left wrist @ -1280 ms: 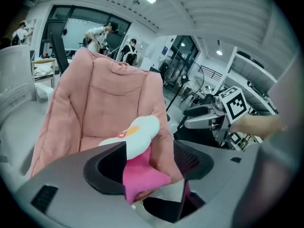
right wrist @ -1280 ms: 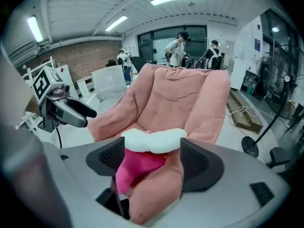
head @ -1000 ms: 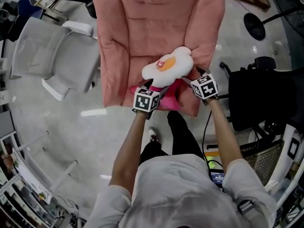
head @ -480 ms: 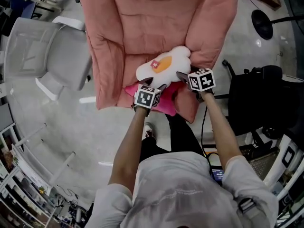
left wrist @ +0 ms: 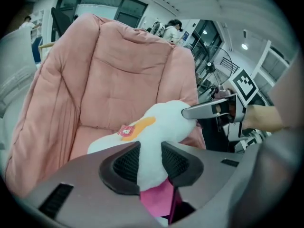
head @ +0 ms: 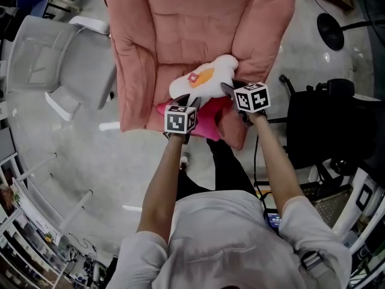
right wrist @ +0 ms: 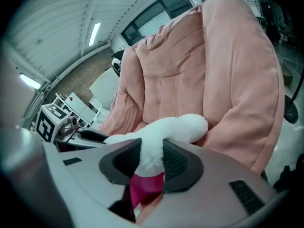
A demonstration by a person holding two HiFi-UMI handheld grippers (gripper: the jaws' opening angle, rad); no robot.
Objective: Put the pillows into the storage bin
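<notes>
A white fried-egg pillow (head: 201,81) with an orange yolk lies on the seat of a pink padded armchair (head: 186,23), on top of a magenta pillow (head: 207,118). My left gripper (head: 186,103) has just been closing and its pads now pinch the near edge of the egg pillow (left wrist: 156,127). My right gripper (head: 227,90) has also just been closing and grips the same pillow (right wrist: 161,132) at its right side. The magenta pillow (left wrist: 159,198) shows below both sets of jaws. No storage bin is in view.
A grey office chair (head: 54,65) stands left of the armchair. A black chair (head: 331,131) and a round black base (head: 331,32) are at the right. A wire basket (head: 334,206) sits by my right elbow. Shelving (head: 24,221) lines the lower left.
Both grippers moved forward and down onto the egg pillow and closed on its edges. The pillow has shifted slightly left on the seat.
</notes>
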